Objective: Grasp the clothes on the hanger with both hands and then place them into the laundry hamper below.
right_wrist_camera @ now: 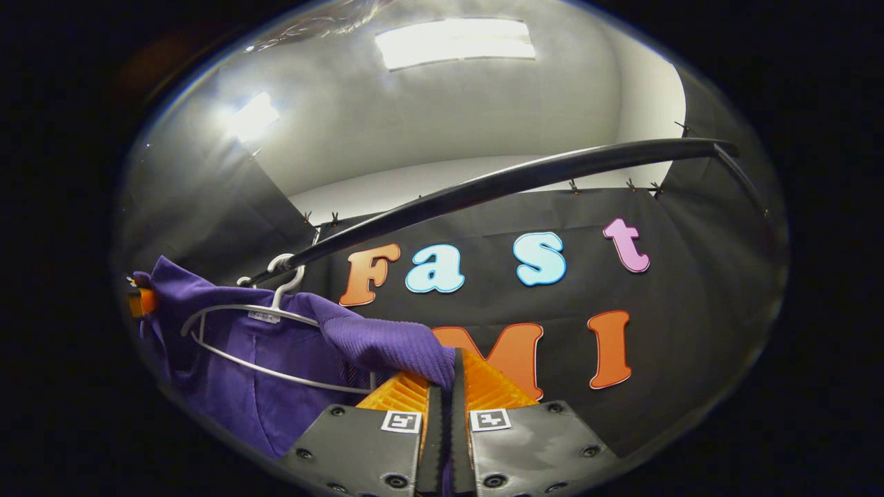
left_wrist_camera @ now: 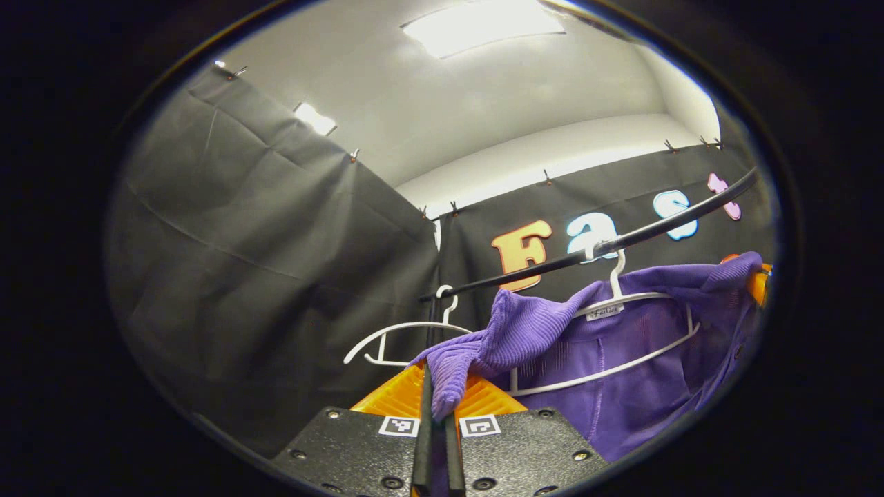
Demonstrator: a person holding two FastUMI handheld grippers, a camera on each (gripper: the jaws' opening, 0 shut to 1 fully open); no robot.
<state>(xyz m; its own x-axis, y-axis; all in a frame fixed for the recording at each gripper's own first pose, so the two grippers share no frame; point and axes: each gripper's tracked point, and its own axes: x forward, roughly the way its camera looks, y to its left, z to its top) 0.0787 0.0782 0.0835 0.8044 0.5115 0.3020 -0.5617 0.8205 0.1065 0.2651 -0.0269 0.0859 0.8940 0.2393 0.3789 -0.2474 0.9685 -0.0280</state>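
My left gripper [left_wrist_camera: 437, 414] pinches a fold of the purple garment [left_wrist_camera: 621, 373], which hangs on the white hanger [left_wrist_camera: 608, 304] ahead to its right; my right gripper [right_wrist_camera: 445, 407] clamps the other shoulder, the garment trailing off to its left under the black rail [right_wrist_camera: 497, 183]

A black rail [left_wrist_camera: 642, 235] carries two white hangers [left_wrist_camera: 621, 304], one holding purple clothes [left_wrist_camera: 621, 373].

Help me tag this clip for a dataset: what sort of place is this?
Likely a cloth-walled recording booth set up as a clothes rack: black cloth walls, a dark hanging rail, white hangers, and a purple garment held by both grippers.
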